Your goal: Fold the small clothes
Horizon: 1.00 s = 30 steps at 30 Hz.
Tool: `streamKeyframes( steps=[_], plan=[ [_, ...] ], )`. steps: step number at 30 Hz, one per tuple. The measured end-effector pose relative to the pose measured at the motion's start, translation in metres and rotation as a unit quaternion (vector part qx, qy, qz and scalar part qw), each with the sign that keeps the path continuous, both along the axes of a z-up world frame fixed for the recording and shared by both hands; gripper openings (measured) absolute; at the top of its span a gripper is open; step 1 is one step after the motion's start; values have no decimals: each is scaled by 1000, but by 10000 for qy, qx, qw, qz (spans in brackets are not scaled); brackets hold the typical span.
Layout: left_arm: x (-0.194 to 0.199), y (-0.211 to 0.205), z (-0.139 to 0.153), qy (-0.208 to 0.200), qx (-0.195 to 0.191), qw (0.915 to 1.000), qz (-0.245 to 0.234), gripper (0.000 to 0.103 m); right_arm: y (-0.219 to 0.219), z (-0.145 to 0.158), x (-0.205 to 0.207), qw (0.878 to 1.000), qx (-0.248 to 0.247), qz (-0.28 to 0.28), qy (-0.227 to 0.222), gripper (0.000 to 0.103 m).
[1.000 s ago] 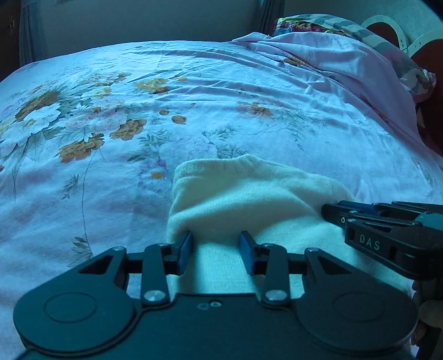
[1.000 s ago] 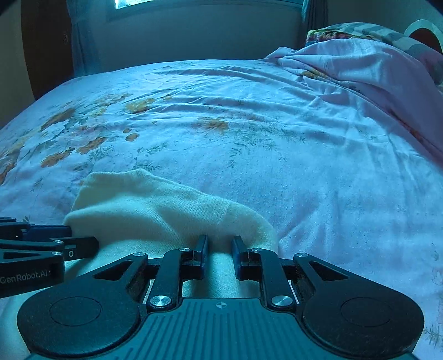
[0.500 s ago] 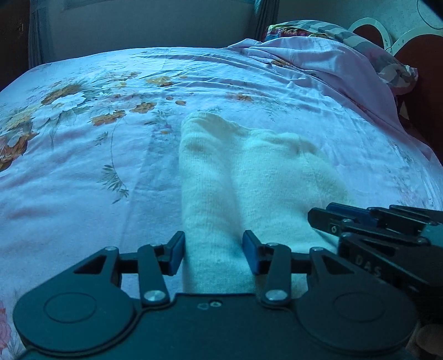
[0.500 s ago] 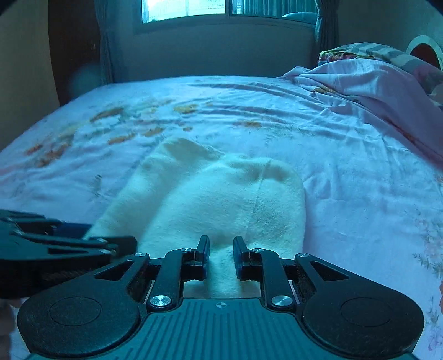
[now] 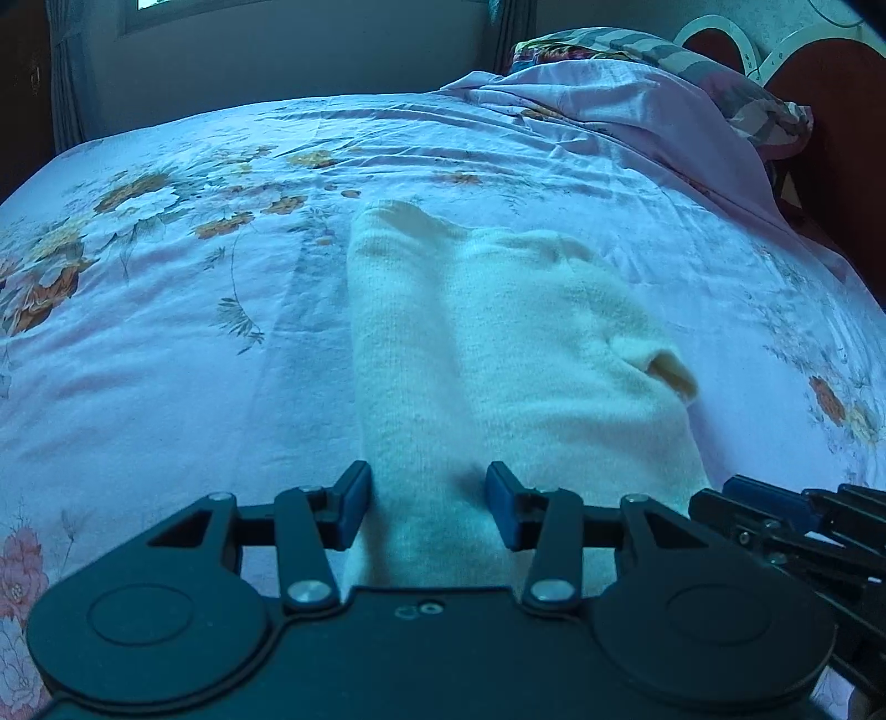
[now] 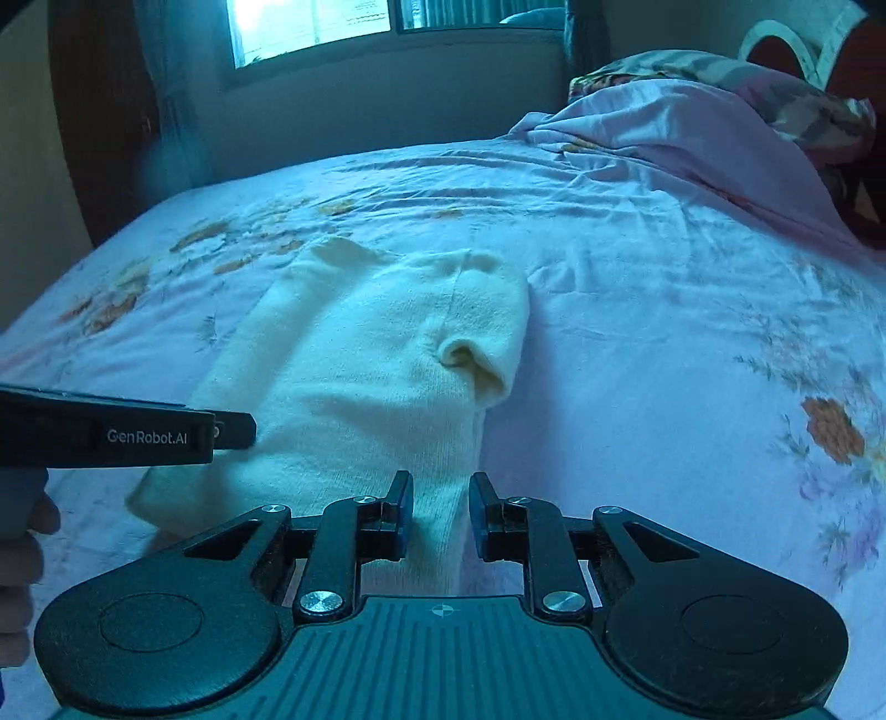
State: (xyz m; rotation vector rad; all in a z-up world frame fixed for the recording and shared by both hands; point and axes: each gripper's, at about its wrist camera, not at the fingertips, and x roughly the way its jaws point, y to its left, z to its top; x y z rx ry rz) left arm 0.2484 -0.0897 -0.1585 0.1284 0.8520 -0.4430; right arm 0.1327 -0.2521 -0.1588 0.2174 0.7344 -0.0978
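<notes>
A small cream knitted garment [image 5: 498,343] lies stretched out on the floral bedsheet [image 5: 166,332], running away from me. It also shows in the right wrist view [image 6: 376,376], with a short sleeve sticking up on its right side. My left gripper [image 5: 426,507] is open, its fingers on either side of the garment's near left edge. My right gripper [image 6: 440,512] is open a little, with the near right edge between its fingers. The right gripper also shows at the lower right of the left wrist view [image 5: 775,520], and the left gripper at the left of the right wrist view [image 6: 166,432].
A rumpled pink quilt [image 5: 637,122] and a patterned pillow [image 5: 664,50] lie at the bed's far right by the headboard [image 5: 803,72]. A wall with a window [image 6: 332,27] stands behind the bed. Floral sheet spreads on both sides of the garment.
Both grippers have pulled back toward me and risen, and the garment now lies drawn out long and flat. The left fingers have opened wider. A sleeve now shows on the garment's right.
</notes>
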Motion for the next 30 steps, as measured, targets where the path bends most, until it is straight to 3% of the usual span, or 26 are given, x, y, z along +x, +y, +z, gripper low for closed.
streamKeyframes(
  steps=[2,6,9,11,15,20,26,28,30],
  plan=[
    [-4,2,-3,19,11,10000,-31,43,1,-4,-9,9998,120,-3,132,33],
    [-9,1,-7,44,6,10000,9,43,4,-9,-14,9995,161,15,254,33],
    [-8,2,-8,102,0,9999,22,44,-5,-18,-8,9976,527,-122,423,33],
    [-8,5,-5,146,-58,9999,25,44,-12,-13,-10,9967,666,-258,378,29],
    [-9,2,-8,84,59,9999,-16,48,-10,-14,-8,9981,450,-133,410,30],
    [-7,3,-5,114,32,9999,73,50,-14,2,-13,9972,693,-279,26,30],
    [-10,4,5,-110,-25,9998,177,50,5,18,-1,9992,204,40,-338,30],
    [-10,3,4,-147,26,9998,145,50,13,6,8,9997,-1,210,-99,30],
    [-6,0,-6,65,95,9999,82,50,16,-11,16,9991,-153,295,248,30]
  ],
)
